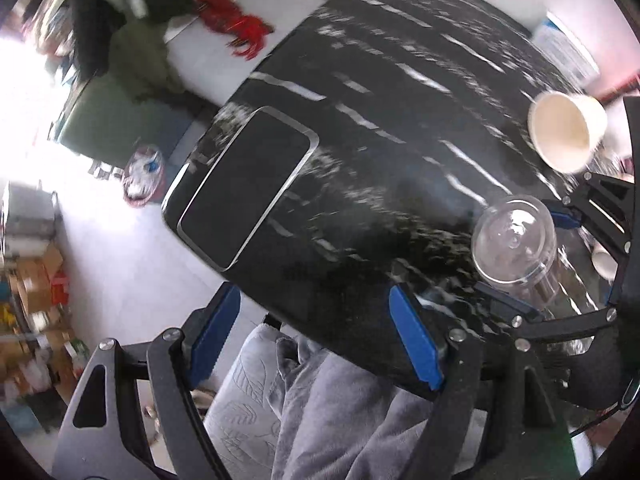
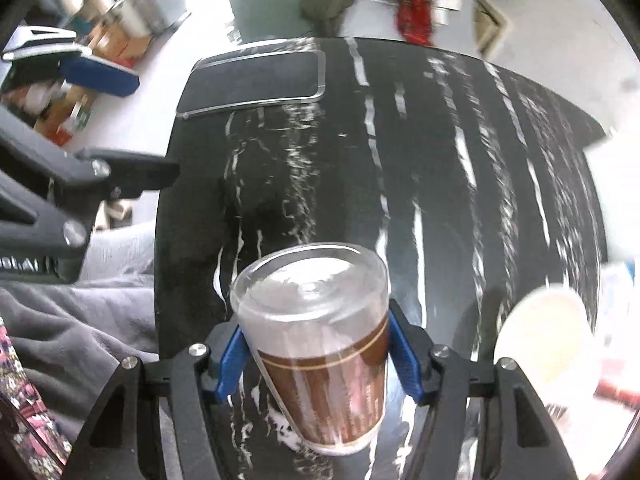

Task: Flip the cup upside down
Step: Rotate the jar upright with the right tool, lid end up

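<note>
my right gripper (image 2: pixel 314 354) clamps the clear cup (image 2: pixel 320 344) over the black marble table (image 2: pixel 440 160); my left gripper (image 1: pixel 316 344) hangs spread apart, holding nothing.

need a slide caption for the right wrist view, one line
Right claw shut on a clear plastic cup with a brown band above the black marble table; white paper cup alongside.

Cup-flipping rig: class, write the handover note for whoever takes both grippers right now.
Right gripper: shut on the clear cup with the brown band, held over the black marble table.
Left gripper: open, holding nothing, at the table's near edge.
A white paper cup sits to the right.
Done: cup grasped. Whether it is turned over yet cannot be told.
Left: finish the flip if needed, set it down, release.
</note>
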The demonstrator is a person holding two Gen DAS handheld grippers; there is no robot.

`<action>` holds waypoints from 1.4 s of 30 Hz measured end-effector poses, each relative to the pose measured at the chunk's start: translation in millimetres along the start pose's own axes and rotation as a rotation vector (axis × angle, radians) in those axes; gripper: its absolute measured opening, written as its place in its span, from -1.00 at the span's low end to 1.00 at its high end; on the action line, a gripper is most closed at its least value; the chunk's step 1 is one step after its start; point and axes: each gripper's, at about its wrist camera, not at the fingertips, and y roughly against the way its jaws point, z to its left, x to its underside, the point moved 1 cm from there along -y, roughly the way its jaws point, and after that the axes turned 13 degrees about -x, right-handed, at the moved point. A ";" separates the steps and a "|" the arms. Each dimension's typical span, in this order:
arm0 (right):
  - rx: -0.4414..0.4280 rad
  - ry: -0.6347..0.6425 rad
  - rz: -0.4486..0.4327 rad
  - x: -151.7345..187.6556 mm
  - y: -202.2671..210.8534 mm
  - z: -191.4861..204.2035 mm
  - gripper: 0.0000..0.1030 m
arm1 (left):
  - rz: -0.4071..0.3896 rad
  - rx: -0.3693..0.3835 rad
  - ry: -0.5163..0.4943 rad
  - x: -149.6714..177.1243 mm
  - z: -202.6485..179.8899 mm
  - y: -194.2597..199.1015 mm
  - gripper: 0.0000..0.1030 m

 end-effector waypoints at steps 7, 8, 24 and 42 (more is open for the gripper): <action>0.029 -0.202 -0.152 34.3 33.2 -17.2 0.20 | -0.082 0.012 -0.139 -17.1 -31.8 33.4 0.48; 0.037 -0.229 -0.176 39.3 38.0 -18.7 0.20 | -0.097 0.012 -0.159 -20.8 -36.9 39.5 0.48; 0.317 -0.660 -0.544 111.0 98.5 -15.8 0.20 | -0.237 0.053 -0.434 -35.9 -91.0 70.3 0.48; 0.597 -0.976 -0.703 139.0 77.8 -26.8 0.20 | -0.254 0.082 -0.593 -41.0 -121.8 28.6 0.48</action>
